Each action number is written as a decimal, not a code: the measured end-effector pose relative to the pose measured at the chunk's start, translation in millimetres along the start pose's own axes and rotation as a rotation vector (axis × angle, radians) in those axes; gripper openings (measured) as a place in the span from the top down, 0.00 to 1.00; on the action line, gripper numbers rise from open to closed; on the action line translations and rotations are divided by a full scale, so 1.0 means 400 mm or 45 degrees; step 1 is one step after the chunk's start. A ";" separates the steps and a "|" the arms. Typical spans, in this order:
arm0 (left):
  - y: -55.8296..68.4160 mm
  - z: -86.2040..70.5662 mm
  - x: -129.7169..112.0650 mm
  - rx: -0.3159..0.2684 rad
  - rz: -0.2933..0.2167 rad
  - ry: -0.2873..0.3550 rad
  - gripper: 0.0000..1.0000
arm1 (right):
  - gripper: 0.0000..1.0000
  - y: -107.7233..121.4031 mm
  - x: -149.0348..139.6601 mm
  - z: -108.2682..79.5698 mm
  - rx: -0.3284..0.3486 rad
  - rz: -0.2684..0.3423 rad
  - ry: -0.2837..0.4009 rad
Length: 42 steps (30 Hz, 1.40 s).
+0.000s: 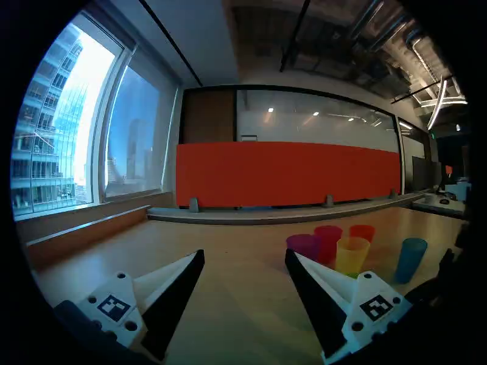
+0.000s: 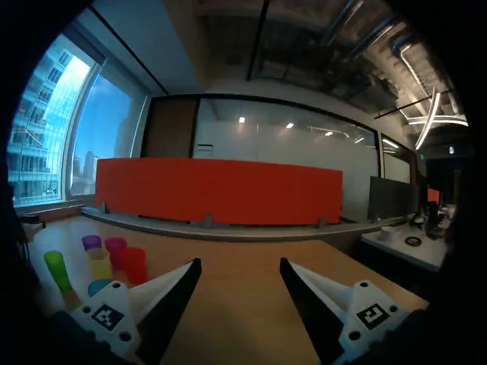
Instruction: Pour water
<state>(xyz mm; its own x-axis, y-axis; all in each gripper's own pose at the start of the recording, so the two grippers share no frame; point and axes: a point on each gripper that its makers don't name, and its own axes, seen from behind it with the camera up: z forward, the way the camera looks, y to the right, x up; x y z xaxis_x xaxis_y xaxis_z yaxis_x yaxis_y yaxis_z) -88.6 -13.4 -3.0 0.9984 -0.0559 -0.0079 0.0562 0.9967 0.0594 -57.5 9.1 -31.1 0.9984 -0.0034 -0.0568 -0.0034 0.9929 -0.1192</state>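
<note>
A cluster of coloured plastic cups stands on the wooden table (image 1: 231, 292). In the left gripper view they sit ahead and to the right: purple cup (image 1: 302, 245), magenta cup (image 1: 328, 240), orange-red cup (image 1: 362, 232), yellow cup (image 1: 352, 255), blue cup (image 1: 410, 259). My left gripper (image 1: 243, 255) is open and holds nothing. In the right gripper view the cups are at the left: green cup (image 2: 58, 269), purple cup (image 2: 91, 242), magenta cup (image 2: 114, 249), yellow cup (image 2: 99, 263), red cup (image 2: 133, 264), and a blue cup (image 2: 98, 286) partly behind my finger. My right gripper (image 2: 240, 263) is open and holds nothing.
An orange partition (image 1: 286, 173) runs along the table's far edge. Large windows (image 1: 61, 134) line the left wall. A neighbouring desk (image 2: 405, 243) with a monitor (image 2: 392, 198) stands to the right, beyond the table's edge.
</note>
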 end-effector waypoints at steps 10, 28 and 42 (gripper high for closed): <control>0.001 -0.001 -0.001 0.000 0.000 0.000 0.01 | 0.00 -0.024 -0.030 0.026 0.032 0.053 0.022; 0.003 -0.002 0.000 0.000 0.000 0.000 0.01 | 0.00 -0.042 -0.095 0.052 0.058 0.073 0.017; 0.002 -0.002 0.000 0.000 0.000 0.000 0.01 | 0.00 -0.048 -0.113 0.057 0.036 0.051 0.010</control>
<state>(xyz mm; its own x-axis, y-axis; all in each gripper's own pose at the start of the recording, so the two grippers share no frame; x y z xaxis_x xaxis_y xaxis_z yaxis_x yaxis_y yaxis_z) -88.5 -12.3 -3.8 0.9984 -0.0559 -0.0080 0.0563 0.9966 0.0595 -101.2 -7.2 -3.6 0.9970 0.0357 -0.0684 -0.0417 0.9952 -0.0884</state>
